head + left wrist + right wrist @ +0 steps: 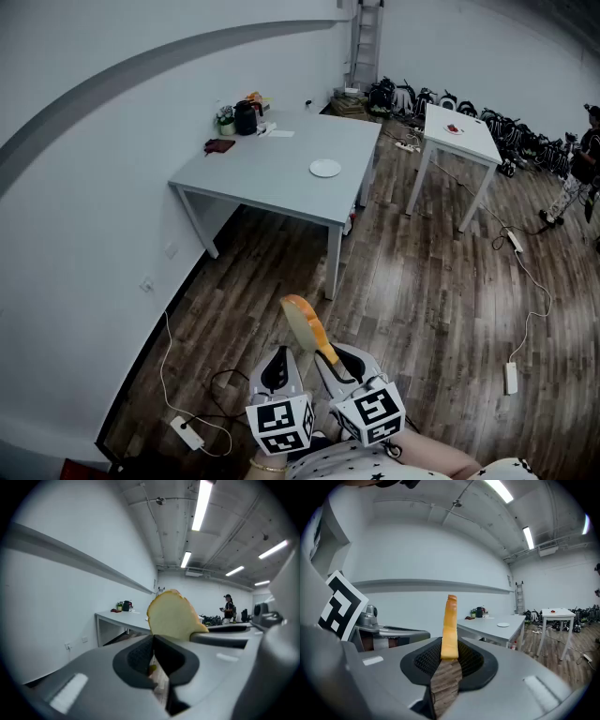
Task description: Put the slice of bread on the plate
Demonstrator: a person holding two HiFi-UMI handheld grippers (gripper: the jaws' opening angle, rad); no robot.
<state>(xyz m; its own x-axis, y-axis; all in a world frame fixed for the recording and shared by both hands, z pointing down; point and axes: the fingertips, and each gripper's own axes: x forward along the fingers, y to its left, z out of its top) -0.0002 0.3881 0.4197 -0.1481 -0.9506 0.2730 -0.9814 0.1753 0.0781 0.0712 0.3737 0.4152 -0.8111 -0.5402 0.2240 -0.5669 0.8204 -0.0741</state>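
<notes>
A slice of bread with a golden crust stands upright between the pads of my right gripper, which is shut on its lower edge. In the right gripper view the bread shows edge-on in my right gripper. Close on the left, my left gripper is shut and holds nothing. From the left gripper view the bread shows broadside. The small white plate lies near the right edge of the grey table, far ahead of both grippers, and also appears as the plate in the right gripper view.
A dark jug, a plant pot and small items crowd the grey table's far corner. A white table stands to the right. Cables and a power strip lie on the wooden floor. A person stands at the far right.
</notes>
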